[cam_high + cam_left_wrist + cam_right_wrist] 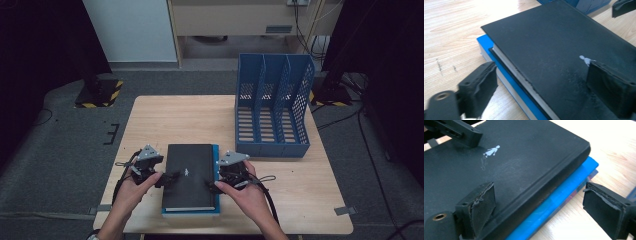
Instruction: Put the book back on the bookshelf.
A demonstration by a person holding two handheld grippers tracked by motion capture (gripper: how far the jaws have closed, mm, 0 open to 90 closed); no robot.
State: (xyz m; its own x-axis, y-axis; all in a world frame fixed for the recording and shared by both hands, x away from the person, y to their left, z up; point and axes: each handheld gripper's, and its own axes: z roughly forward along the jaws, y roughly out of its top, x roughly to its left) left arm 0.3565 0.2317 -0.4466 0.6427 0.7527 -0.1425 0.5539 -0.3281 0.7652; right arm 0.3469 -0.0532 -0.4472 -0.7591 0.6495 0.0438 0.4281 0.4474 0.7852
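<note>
A black book (190, 175) with a small white figure on its cover lies on top of a blue book (216, 165) near the table's front edge. My left gripper (167, 179) is at the stack's left side. In the left gripper view it (544, 92) stands open, one jaw over the black book (554, 45) and the other beside the page edges and the blue book (484, 42). My right gripper (212, 184) is at the right side. It (541, 210) is open astride the black book's (511, 165) spine, outer jaw beyond the blue book (564, 195).
A blue perforated file rack (272, 107) with three slots stands at the back right of the wooden table (175, 120), just beyond the books. Bare wood lies left of and behind the stack. Dark stands and cables sit on the floor around the table.
</note>
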